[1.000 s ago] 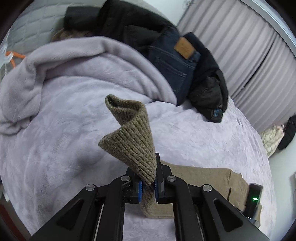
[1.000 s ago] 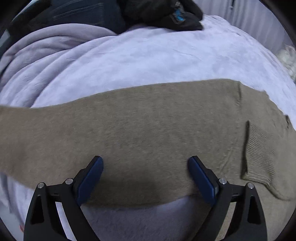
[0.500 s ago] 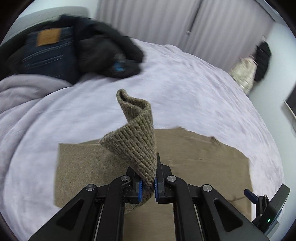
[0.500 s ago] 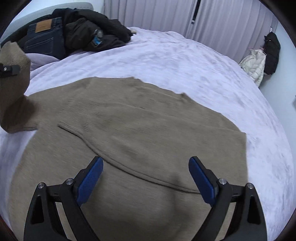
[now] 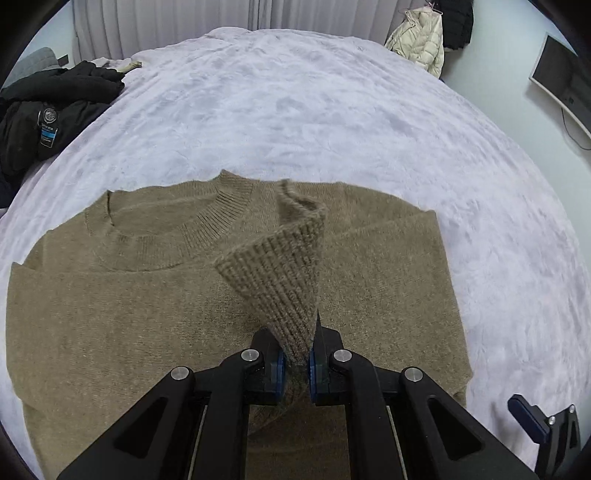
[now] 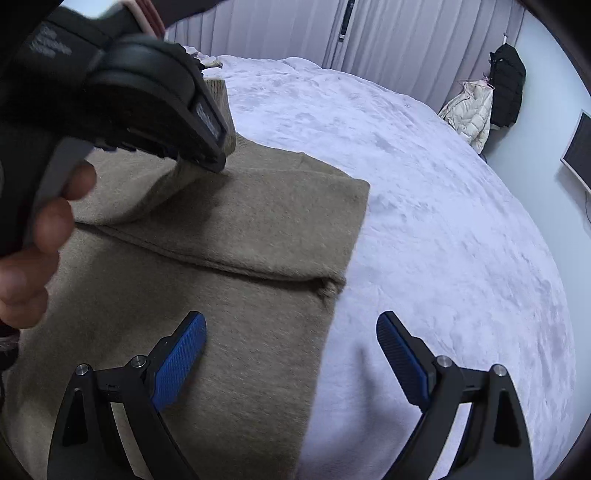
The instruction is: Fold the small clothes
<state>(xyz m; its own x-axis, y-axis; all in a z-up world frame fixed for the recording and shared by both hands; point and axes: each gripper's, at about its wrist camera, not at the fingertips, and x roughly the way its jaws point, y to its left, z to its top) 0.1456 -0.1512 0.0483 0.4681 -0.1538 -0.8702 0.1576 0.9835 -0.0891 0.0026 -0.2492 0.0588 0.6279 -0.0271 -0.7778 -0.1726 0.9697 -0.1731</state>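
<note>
A tan knit sweater (image 5: 122, 317) lies flat on the lilac bedspread (image 5: 332, 122), its neckline toward the far side. My left gripper (image 5: 296, 363) is shut on the ribbed sleeve cuff (image 5: 280, 273), which it holds up over the middle of the sweater's body. My right gripper (image 6: 291, 358) is open and empty, low over the sweater's right edge (image 6: 332, 325). The sweater (image 6: 221, 229) has its right sleeve folded across it. The left gripper's body and the hand on it fill the upper left of the right wrist view (image 6: 140, 96).
Dark jackets (image 5: 48, 114) lie at the bed's far left. A cream coat (image 5: 417, 40) and a black coat (image 6: 508, 88) hang at the far right wall. A monitor (image 5: 561, 81) is on the right wall. Curtains (image 6: 369, 33) run behind the bed.
My left gripper has carried the sleeve cuff from the left side over the sweater's body. My right gripper has shifted to the sweater's right edge, still open.
</note>
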